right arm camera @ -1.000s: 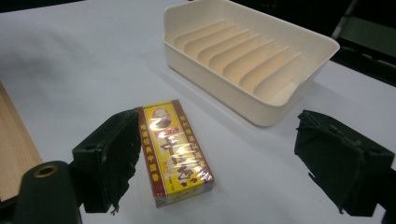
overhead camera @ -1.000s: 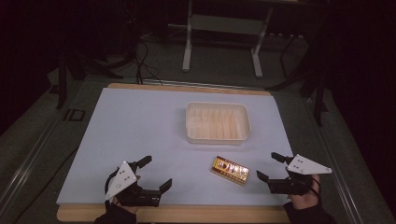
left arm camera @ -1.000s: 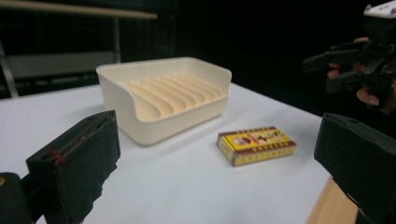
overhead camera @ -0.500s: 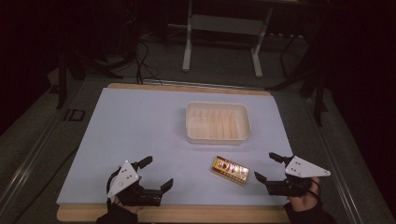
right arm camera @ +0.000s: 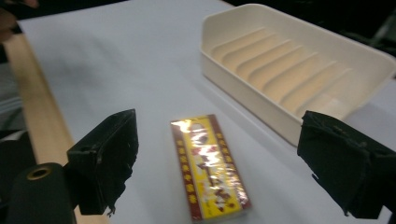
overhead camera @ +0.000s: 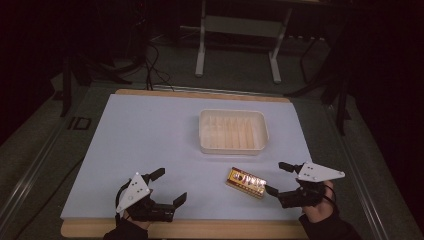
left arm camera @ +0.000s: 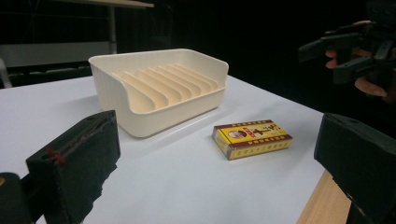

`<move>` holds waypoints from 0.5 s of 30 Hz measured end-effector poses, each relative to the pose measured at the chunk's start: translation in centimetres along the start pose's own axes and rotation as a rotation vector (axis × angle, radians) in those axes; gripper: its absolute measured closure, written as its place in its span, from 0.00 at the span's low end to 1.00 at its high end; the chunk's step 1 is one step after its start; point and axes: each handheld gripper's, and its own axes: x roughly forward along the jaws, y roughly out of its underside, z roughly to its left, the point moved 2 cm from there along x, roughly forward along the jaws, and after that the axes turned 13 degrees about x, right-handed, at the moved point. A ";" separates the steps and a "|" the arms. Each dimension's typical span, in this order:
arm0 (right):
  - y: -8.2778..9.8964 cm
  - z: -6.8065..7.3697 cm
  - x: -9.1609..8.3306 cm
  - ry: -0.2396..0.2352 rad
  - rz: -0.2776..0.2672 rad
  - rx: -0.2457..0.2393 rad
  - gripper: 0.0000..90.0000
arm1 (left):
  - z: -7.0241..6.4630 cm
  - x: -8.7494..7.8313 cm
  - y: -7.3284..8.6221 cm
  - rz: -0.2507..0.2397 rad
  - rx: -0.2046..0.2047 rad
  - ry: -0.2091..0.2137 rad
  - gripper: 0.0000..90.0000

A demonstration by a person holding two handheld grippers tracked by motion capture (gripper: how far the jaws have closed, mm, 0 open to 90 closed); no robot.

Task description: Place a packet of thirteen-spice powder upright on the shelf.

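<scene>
One small flat box, yellow and red and wrapped in glossy film, is lying face up on the white table, near the front edge and just in front of the cream ribbed tray, apart from it. Glare is being thrown off the wrapper in the right gripper view, so a slick surface is being judged likely; the box is being taken for light and fairly stiff cardboard, though crushable if squeezed hard across its broad face. The right gripper is being held just beside the box's right end, jaws spread wide, nothing between them; in its own view the box is being framed lengthwise between the two black pads. The left gripper is being held well apart at the front left of the table, jaws likewise spread and empty, the box being seen beyond them. A hold across the two long narrow edges, near mid-length, is being judged best: the span is short there, the cardboard walls are being stiffened by the corners, and tipping is being kept down. Since the box is lying flat and low, the pads are being judged to need bringing right down to the table surface. A gentle closing is being advised, as film may be letting the box slide out.
</scene>
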 end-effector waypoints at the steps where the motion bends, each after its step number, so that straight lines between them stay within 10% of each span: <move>1: -0.2 0.0 0.1 -0.002 -0.002 0.000 0.12 | 0.0 0.0 0.0 0.003 -0.001 -0.001 0.01; 15: -1.4 0.4 2.5 -0.034 0.033 -0.063 0.12 | -0.2 0.5 0.3 0.024 -0.001 0.034 0.01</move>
